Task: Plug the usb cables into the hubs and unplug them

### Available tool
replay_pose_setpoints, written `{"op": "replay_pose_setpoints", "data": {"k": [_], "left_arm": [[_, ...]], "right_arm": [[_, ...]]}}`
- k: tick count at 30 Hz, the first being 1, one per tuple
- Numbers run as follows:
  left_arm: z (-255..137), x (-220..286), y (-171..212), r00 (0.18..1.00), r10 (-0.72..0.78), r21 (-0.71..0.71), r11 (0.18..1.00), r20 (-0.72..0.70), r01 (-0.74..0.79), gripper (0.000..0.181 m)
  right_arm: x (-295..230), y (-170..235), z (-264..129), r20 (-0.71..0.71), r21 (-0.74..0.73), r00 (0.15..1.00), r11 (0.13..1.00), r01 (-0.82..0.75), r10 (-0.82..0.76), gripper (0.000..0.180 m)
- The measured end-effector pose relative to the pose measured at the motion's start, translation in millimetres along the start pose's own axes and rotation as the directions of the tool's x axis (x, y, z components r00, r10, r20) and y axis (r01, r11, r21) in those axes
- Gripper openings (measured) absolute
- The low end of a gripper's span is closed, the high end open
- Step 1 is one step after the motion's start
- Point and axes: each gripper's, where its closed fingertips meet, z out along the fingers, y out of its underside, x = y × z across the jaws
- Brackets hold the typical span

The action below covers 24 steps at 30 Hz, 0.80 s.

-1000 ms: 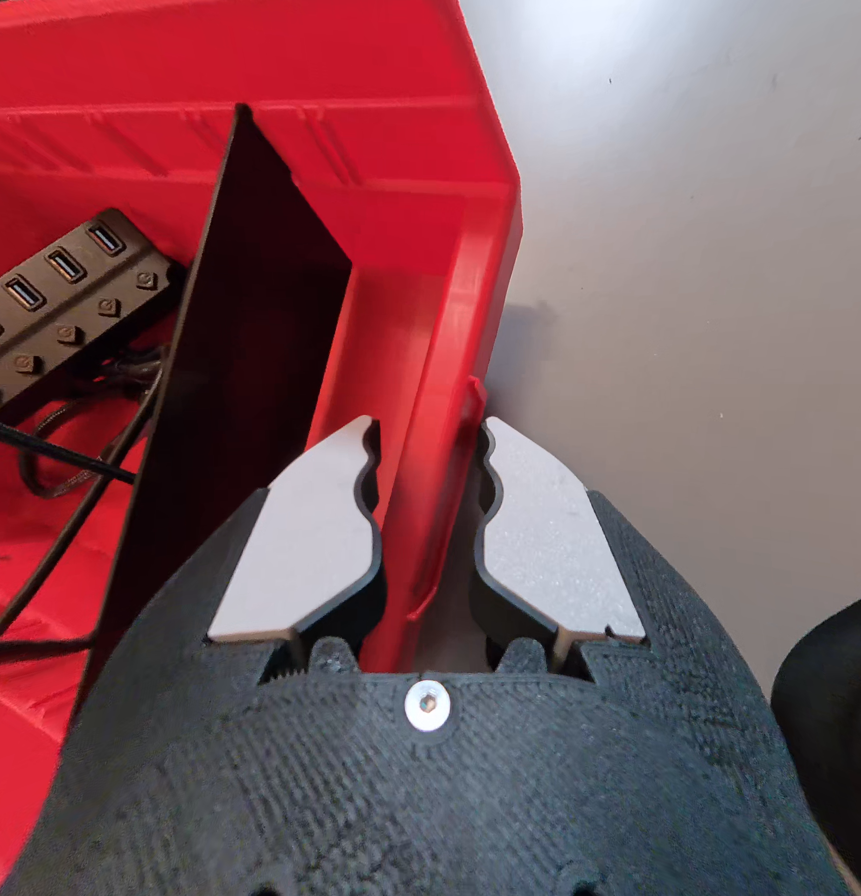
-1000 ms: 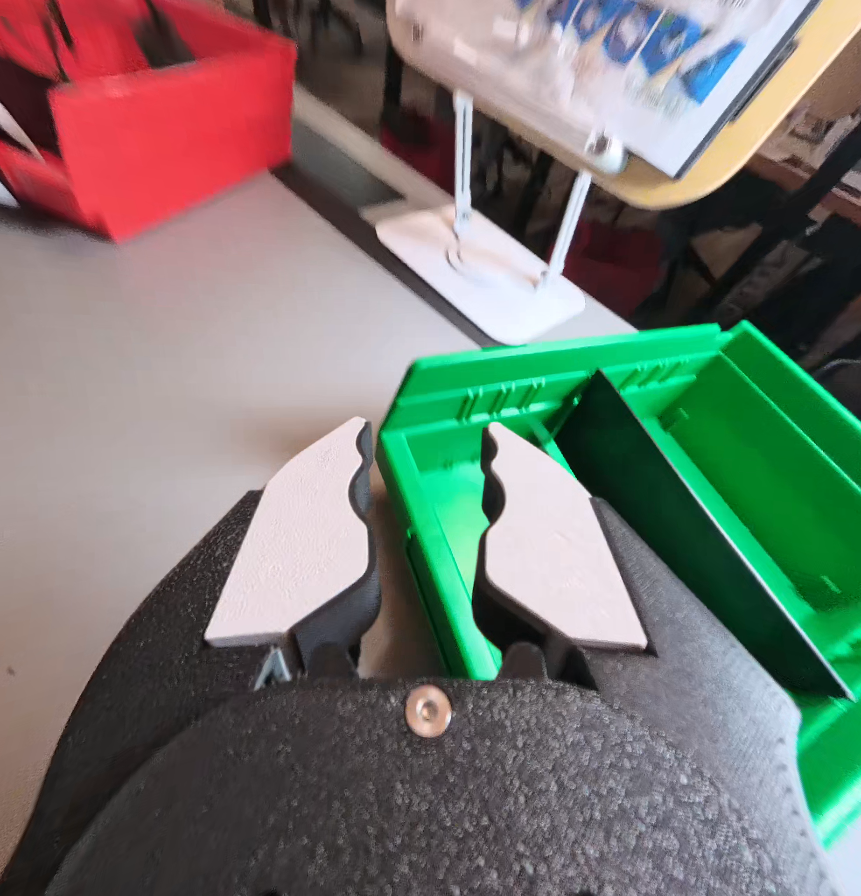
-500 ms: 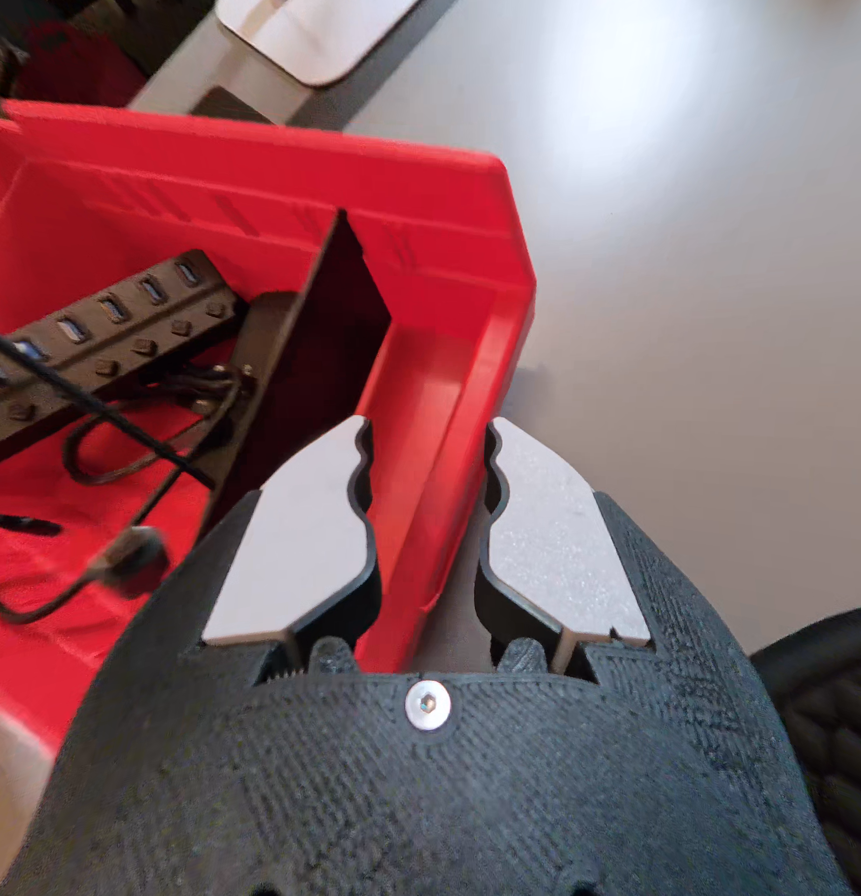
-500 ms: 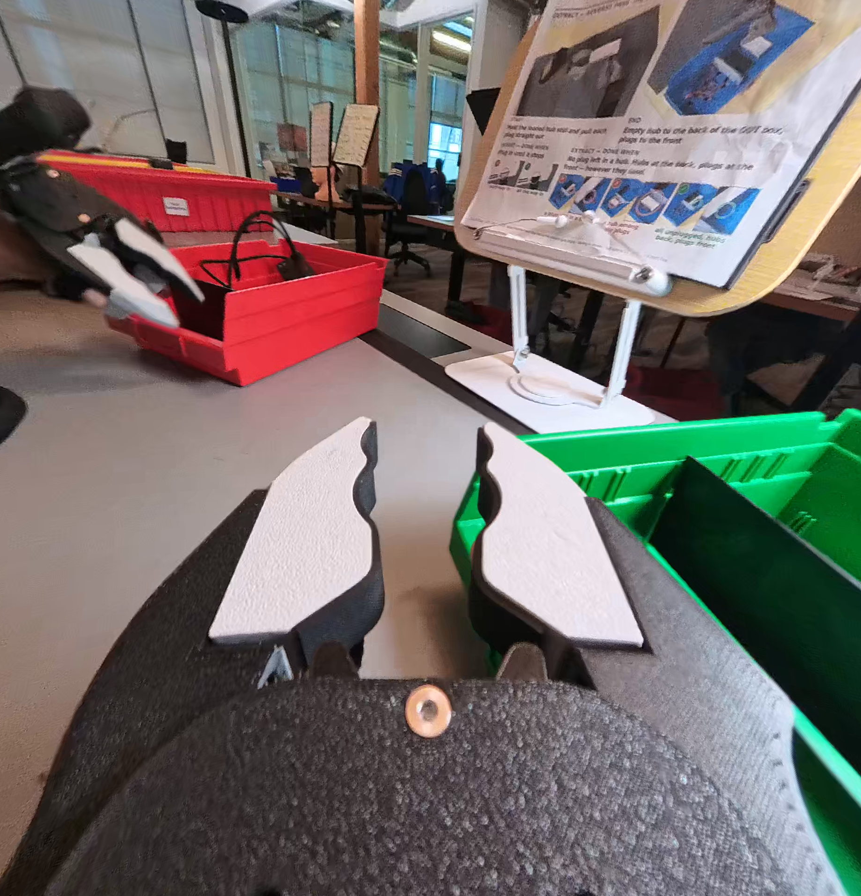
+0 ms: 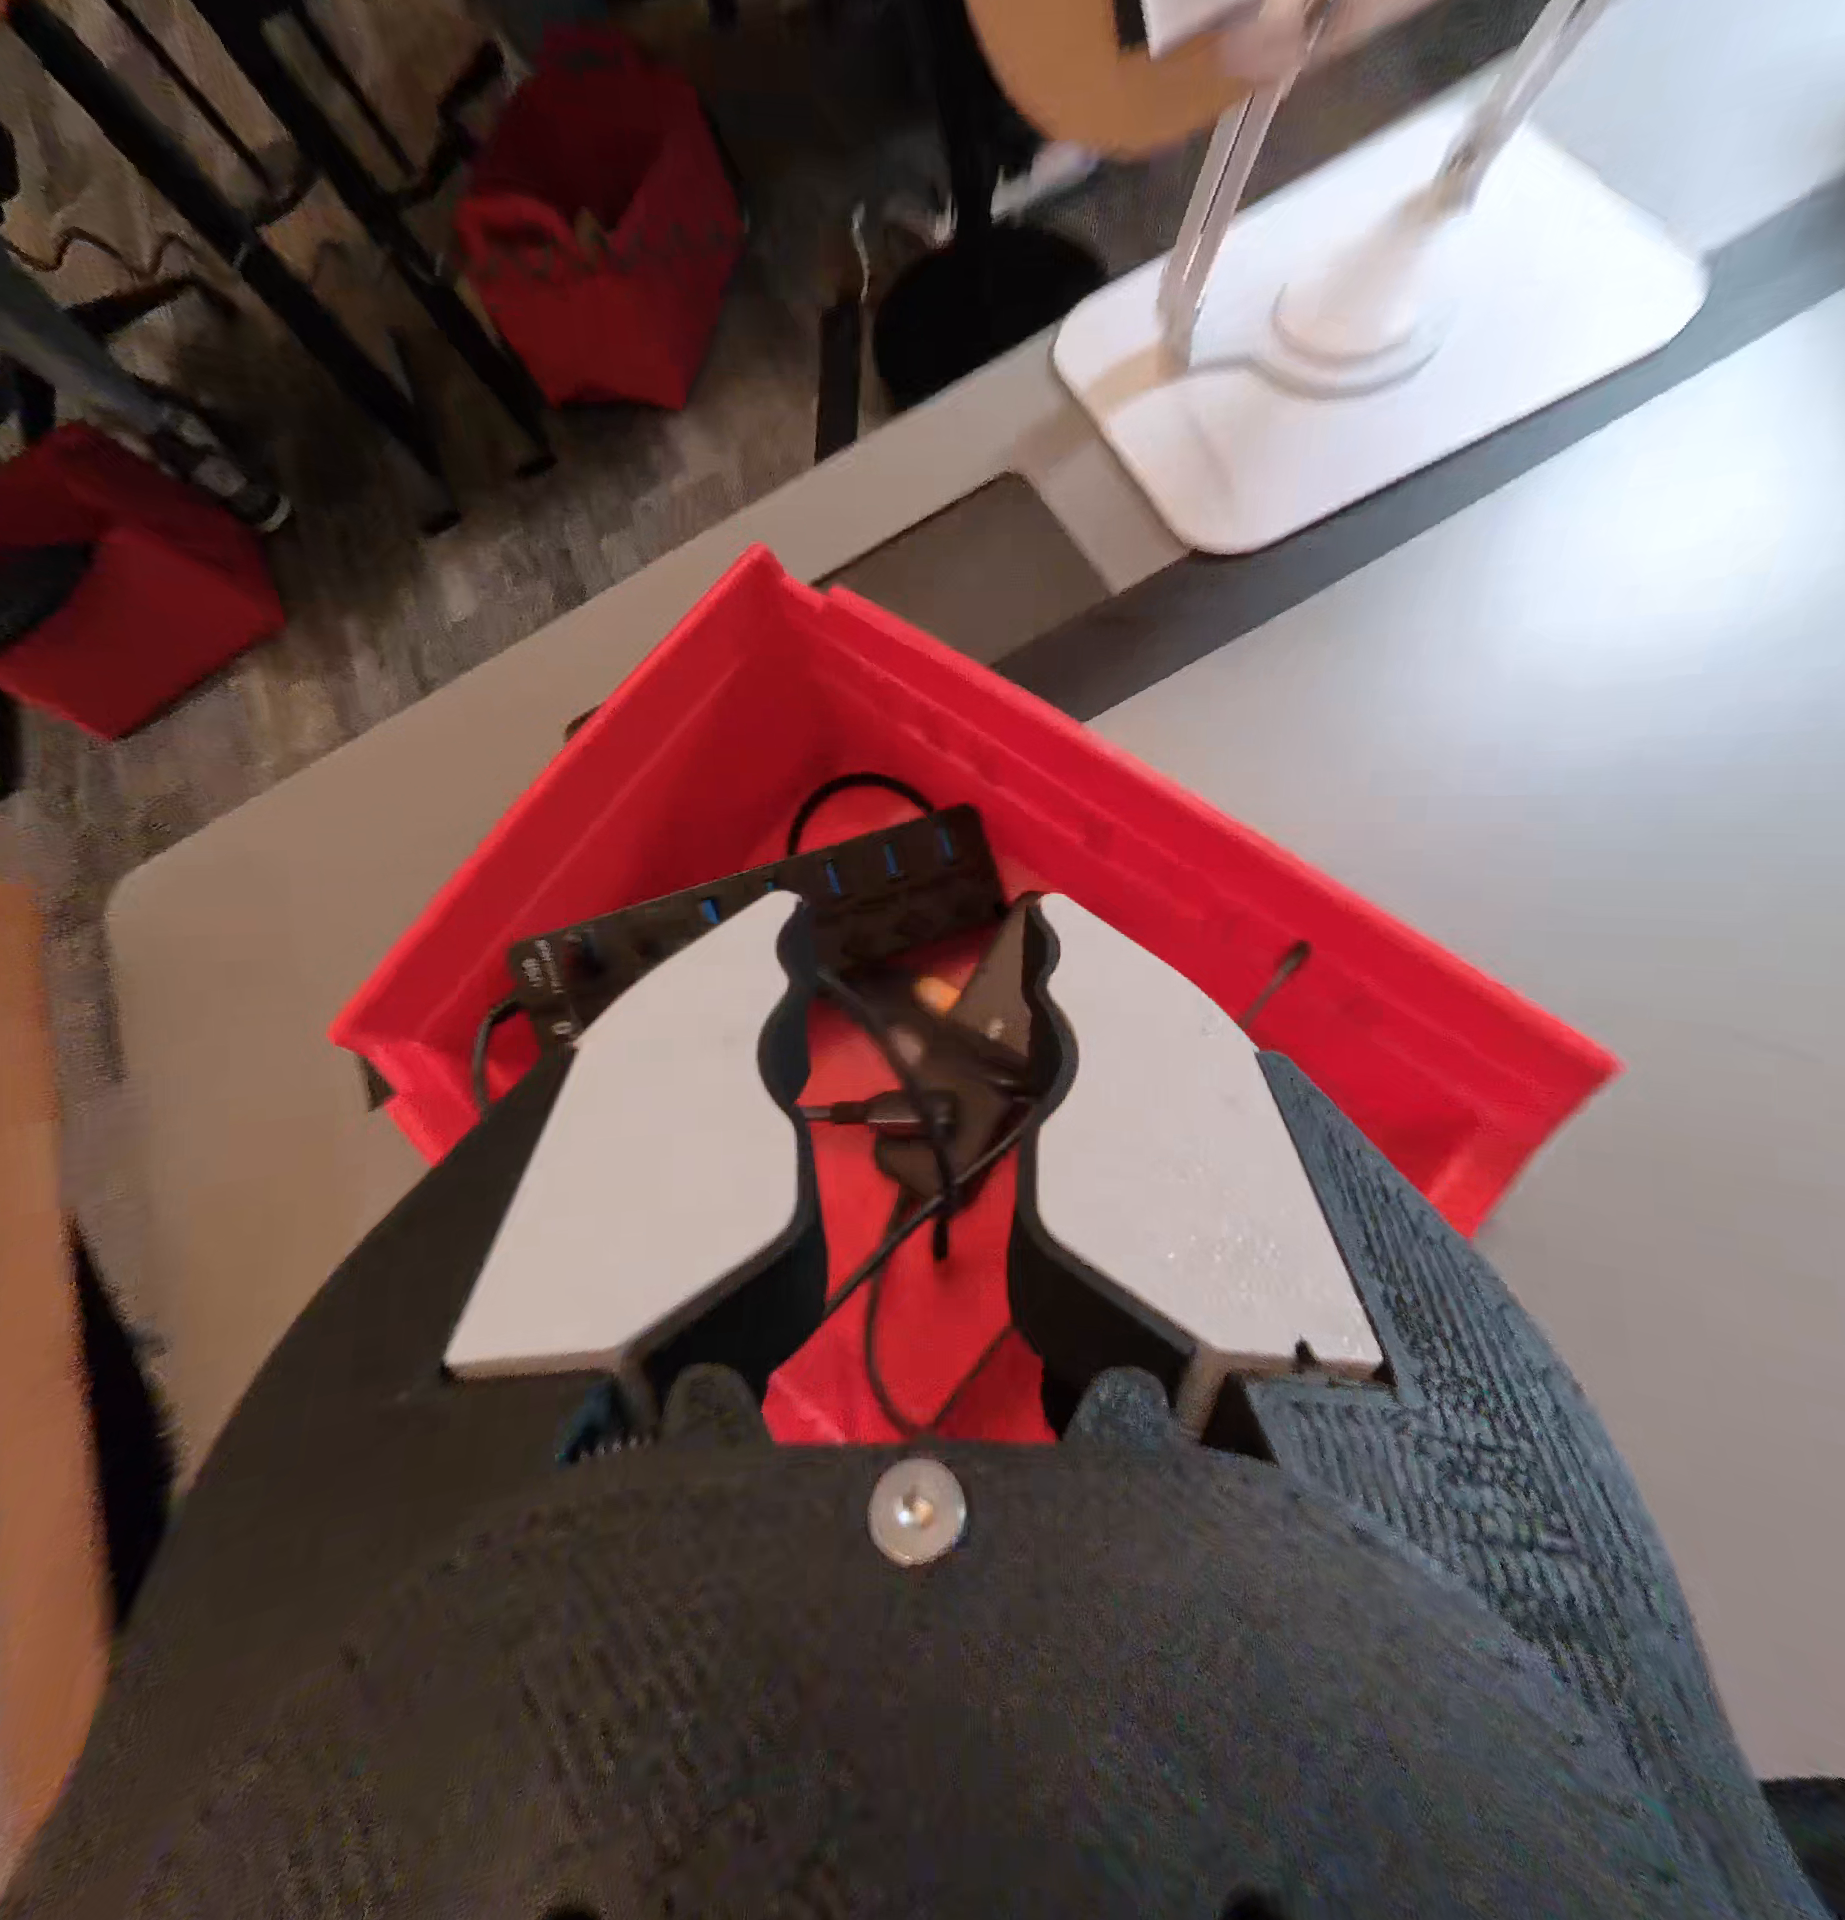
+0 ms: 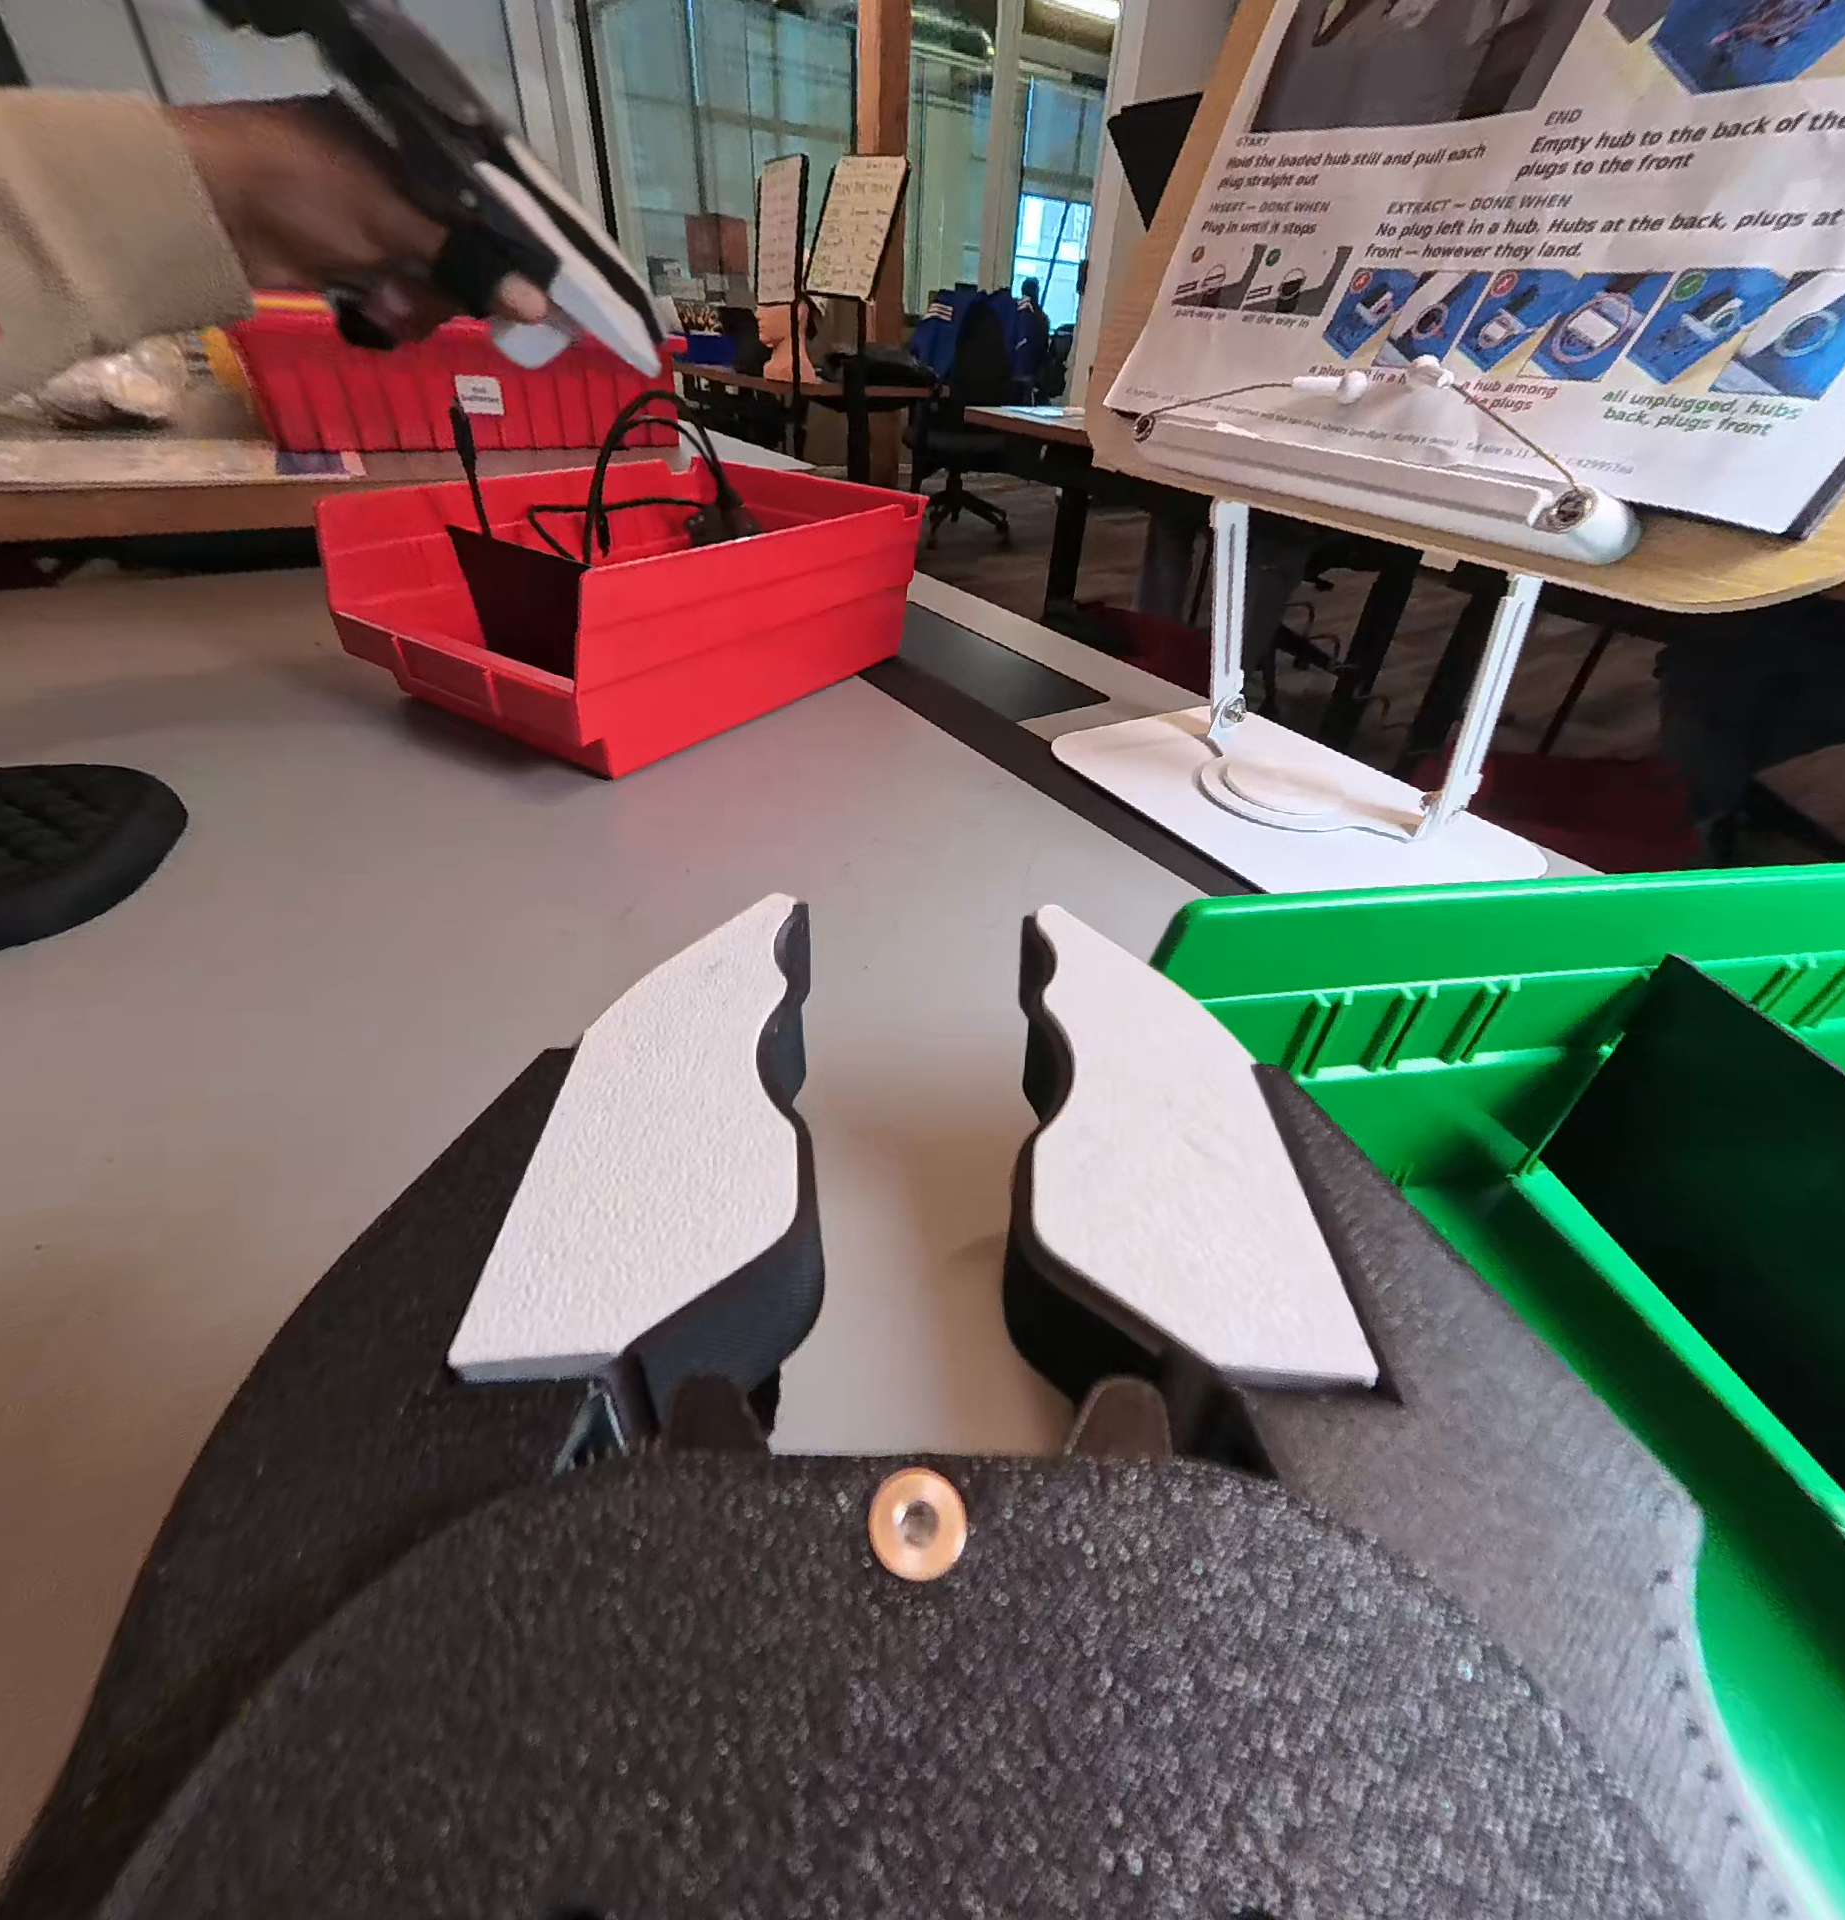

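Note:
A red bin [image 5: 1157,831] stands on the grey table and holds a black USB hub [image 5: 897,868] with blue ports, tangled black cables [image 5: 928,1132] and a black divider [image 5: 991,987]. My left gripper [image 5: 913,914] is open and empty, held high above the bin and looking down into it. In the right wrist view the red bin [image 6: 689,613] sits far left, with cables [image 6: 627,468] sticking up and the left gripper [image 6: 575,270] above it. My right gripper [image 6: 913,920] is open and empty, low over the table beside a green bin [image 6: 1417,997].
A white stand [image 6: 1302,810] carrying a wooden board with an instruction sheet [image 6: 1520,260] stands behind the green bin; its base also shows in the left wrist view [image 5: 1417,343]. A black divider [image 6: 1728,1174] sits in the green bin. A black chair edge [image 6: 56,842] is at left.
My left gripper let go of the red bin's side wall and rose well above the bin. My right gripper left the green bin's wall and moved left over bare table, tilting up.

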Motion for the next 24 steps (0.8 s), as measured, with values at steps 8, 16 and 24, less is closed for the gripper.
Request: {"op": "replay_pose_setpoints", "data": {"k": [8,16,24], "left_arm": [[66.1,-21.0,18.4,0.783,0.618,-0.480,0.666,-0.075,-0.571,0.046],[116.0,-7.0,63.3,0.612,0.718,-0.487,0.425,-0.333,-0.763,0.065],[146.9,-14.5,79.2,0.552,0.785,-0.458,0.395,-0.283,-0.796,0.054]], "right_arm": [[-3.4,3.6,-1.0,0.009,-0.016,1.000,1.000,0.009,-0.008,0.037],[0.3,5.6,-2.1,0.016,-0.018,1.000,1.000,-0.007,0.007,0.036],[2.1,8.7,-1.1,0.021,-0.022,1.000,1.000,-0.021,0.022,0.035]]}}
